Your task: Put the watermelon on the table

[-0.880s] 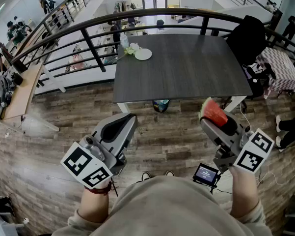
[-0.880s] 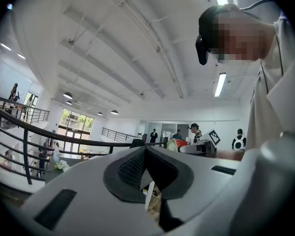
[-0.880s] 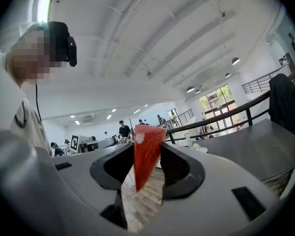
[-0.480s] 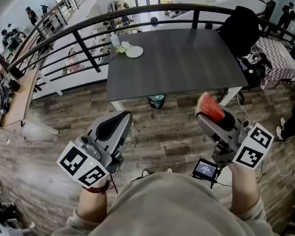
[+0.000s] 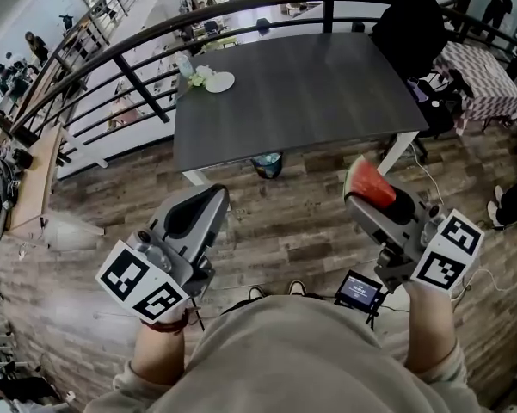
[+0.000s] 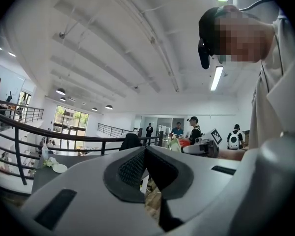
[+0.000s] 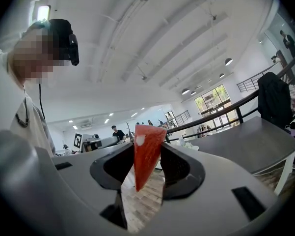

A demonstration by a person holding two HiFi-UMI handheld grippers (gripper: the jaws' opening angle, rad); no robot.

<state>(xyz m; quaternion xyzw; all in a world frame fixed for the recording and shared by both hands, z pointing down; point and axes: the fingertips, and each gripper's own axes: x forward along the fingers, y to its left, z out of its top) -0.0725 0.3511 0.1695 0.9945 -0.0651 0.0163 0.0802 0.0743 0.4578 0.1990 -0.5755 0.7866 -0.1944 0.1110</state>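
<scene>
Right now you hold the watermelon [image 5: 370, 184] in your right gripper [image 5: 364, 201]. Its fingers [image 7: 178, 163] are clamped on the two flat red faces of the wedge. That grip suits the slice because the faces are broad and parallel. The narrow point hangs down between the fingers, and the green rind edge faces forward toward the bench [image 5: 310, 101].

The slice is in the air over the wooden floor [image 5: 275, 231], short of the bench's near edge, so the task looks to be at the carrying stage and nothing is set down yet.

Your left gripper [image 5: 212, 200] is level beside you with its fingers together and nothing between them. It seems to be parked there simply to stay out of the way, since one gripper is enough for a piece this small.

The dark top ahead is almost bare. Only a white plate [image 5: 219, 82] with some flowers [image 5: 198, 76] sits at the far left corner, well apart from your right side, so the near right part looks like the natural landing spot.

As I judge it, you need to bring the wedge over the edge and lower it before letting go. Held this way, the point would touch first and the slice could topple when the fingers part. Tilting it so that a flat face or the rind meets the surface would likely leave it steadier.
</scene>
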